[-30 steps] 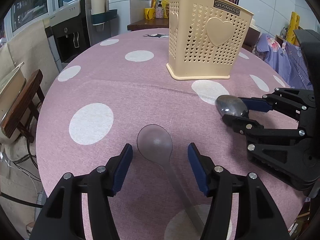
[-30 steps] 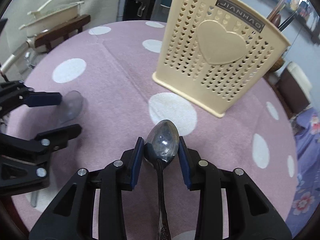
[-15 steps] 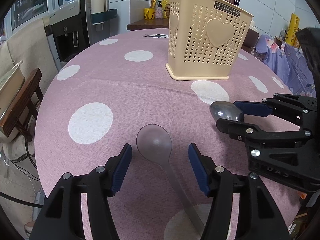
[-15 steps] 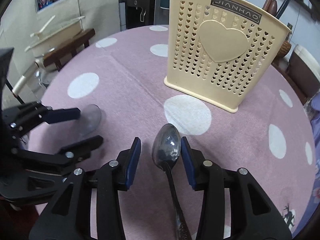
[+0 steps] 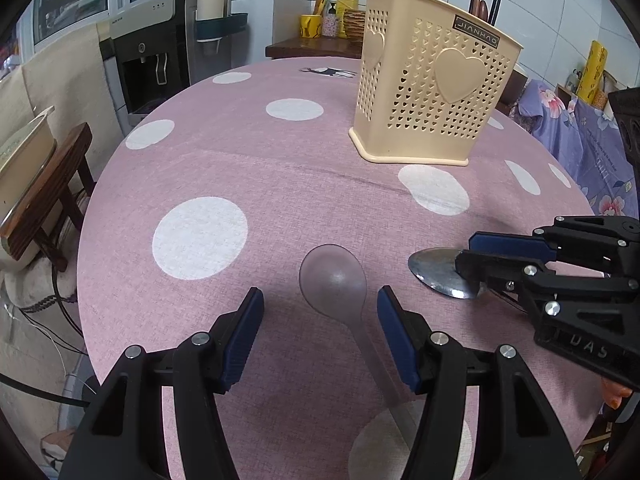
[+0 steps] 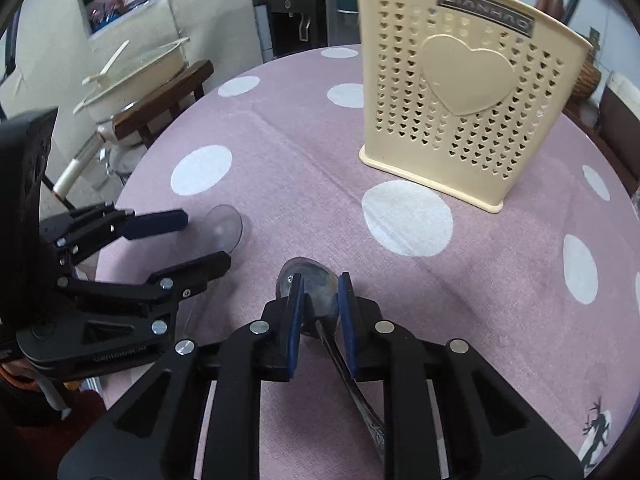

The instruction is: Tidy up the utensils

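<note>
While the left gripper (image 5: 320,304) keeps its fingers spread wide around the clear plastic spoon (image 5: 333,280), the right gripper (image 6: 322,300) pinches the shiny metal spoon (image 6: 310,288), both flat before the perforated cream holder (image 5: 430,92).

the left claw (image 5: 320,312) sits low over the bench, its blue-padded fingers (image 5: 244,332) spread wide apart. the right claw (image 6: 320,304) is level beside it, its fingers (image 6: 294,320) drawn close together with a narrow gap, tips pointing toward the left claw.
</note>
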Demonstrator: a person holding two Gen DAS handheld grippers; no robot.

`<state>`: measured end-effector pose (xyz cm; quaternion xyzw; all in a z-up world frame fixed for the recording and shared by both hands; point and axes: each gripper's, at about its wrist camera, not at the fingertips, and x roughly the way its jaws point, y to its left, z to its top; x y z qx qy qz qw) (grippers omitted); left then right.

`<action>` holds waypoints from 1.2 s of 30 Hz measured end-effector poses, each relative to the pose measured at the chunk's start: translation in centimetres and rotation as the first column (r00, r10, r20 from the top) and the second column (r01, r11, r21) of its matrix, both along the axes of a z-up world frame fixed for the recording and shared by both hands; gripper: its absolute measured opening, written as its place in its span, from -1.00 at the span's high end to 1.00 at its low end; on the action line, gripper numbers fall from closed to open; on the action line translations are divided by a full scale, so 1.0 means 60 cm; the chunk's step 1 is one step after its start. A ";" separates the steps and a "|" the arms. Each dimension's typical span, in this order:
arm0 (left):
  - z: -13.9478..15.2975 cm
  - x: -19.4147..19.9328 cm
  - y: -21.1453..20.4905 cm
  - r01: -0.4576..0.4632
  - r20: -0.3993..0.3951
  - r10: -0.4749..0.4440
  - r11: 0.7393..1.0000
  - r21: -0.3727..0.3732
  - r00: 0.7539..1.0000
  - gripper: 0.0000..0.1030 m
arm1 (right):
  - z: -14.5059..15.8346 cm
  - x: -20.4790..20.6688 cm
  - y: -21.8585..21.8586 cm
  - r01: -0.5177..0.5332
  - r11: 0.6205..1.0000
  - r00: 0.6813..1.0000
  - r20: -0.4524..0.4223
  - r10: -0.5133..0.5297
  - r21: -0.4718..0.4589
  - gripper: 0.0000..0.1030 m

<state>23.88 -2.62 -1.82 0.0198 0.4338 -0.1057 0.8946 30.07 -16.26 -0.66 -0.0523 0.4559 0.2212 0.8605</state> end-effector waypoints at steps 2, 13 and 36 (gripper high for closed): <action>0.000 -0.001 0.000 0.002 0.001 -0.002 1.000 0.002 1.000 -0.14 | 0.000 0.003 -0.010 0.010 0.999 1.000 -0.025 -0.009 0.045 0.06; 0.000 0.000 0.003 0.001 0.003 -0.001 1.000 -0.001 1.000 -0.14 | -0.026 0.004 -0.020 -0.055 0.993 0.994 -0.090 0.065 0.106 0.65; -0.001 0.000 0.000 -0.002 0.006 0.002 1.000 -0.005 1.000 -0.22 | -0.009 -0.024 -0.051 0.121 0.983 0.988 0.112 -0.106 -0.141 0.02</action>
